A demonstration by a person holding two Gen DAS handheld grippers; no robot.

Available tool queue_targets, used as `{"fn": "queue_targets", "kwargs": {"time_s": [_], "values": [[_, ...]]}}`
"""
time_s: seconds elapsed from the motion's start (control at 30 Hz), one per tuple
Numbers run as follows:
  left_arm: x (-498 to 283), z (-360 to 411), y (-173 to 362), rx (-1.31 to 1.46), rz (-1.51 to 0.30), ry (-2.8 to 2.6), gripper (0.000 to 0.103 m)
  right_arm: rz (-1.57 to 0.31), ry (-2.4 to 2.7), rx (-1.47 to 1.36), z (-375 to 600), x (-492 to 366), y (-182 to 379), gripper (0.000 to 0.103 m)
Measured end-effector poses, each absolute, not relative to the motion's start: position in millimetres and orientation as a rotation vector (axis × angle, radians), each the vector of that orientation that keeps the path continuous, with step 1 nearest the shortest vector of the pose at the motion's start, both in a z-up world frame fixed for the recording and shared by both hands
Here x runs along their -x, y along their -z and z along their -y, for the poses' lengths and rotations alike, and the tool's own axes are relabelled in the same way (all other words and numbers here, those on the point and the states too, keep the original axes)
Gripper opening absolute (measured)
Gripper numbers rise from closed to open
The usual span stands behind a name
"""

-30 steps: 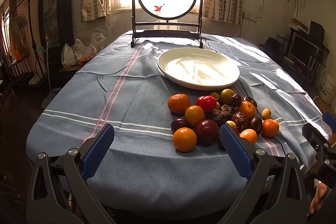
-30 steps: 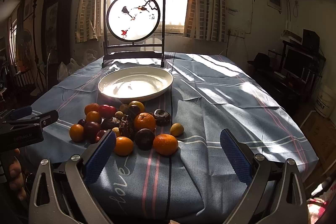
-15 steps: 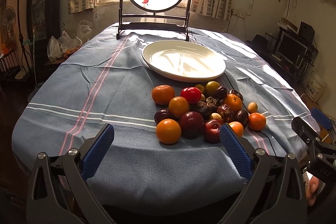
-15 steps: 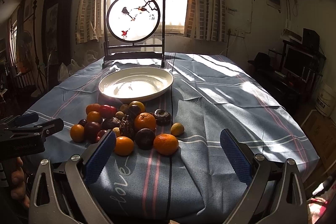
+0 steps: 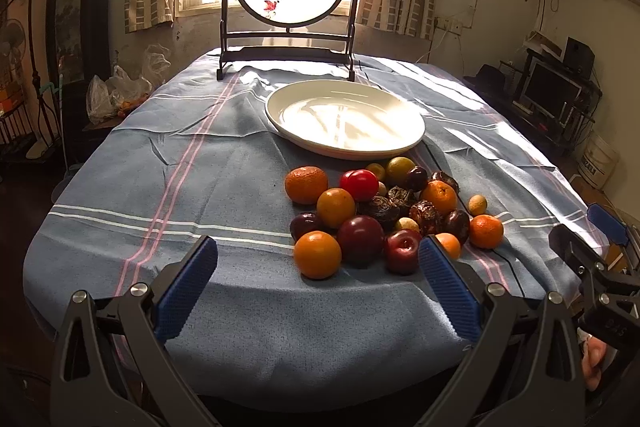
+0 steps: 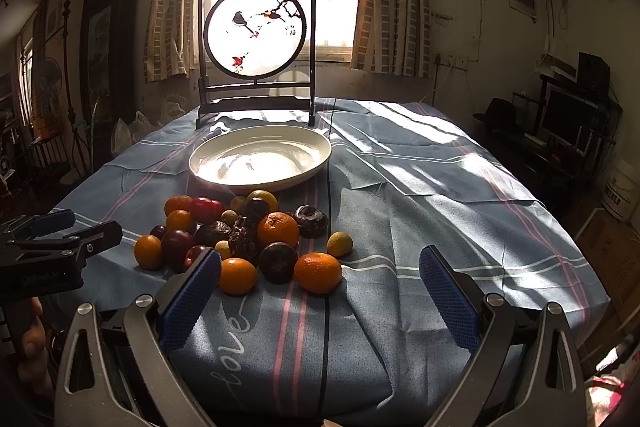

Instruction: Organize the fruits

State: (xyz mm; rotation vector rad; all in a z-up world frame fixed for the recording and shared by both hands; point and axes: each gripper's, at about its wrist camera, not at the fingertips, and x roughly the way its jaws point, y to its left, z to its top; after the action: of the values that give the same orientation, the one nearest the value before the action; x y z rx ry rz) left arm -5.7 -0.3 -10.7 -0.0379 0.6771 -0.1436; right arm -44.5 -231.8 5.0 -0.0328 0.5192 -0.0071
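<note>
Left wrist view: the left claw (image 5: 318, 281) hovers low and level over the near worktop (image 5: 168, 187) edge, released and empty. The fruit pile (image 5: 384, 211) lies at one o'clock, the empty white plate (image 5: 344, 143) beyond it at twelve. Best start: the nearest orange (image 5: 317, 254), approached squarely.

Right wrist view: the right claw (image 6: 320, 285) is likewise released and empty, level, with a tangerine (image 6: 318, 272) just ahead between its blue pads; pile at eleven o'clock.
</note>
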Motion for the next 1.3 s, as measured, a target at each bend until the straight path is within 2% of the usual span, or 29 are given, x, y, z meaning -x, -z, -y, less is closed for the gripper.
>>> {"fn": "queue_targets", "kwargs": {"time_s": [1.3], "values": [[7.5, -3.8, 10.6, 0.009, -0.661, 0.119, 0.098, -0.527, 0.025, 0.033, 236.2, 43.3, -3.0, 0.099]]}}
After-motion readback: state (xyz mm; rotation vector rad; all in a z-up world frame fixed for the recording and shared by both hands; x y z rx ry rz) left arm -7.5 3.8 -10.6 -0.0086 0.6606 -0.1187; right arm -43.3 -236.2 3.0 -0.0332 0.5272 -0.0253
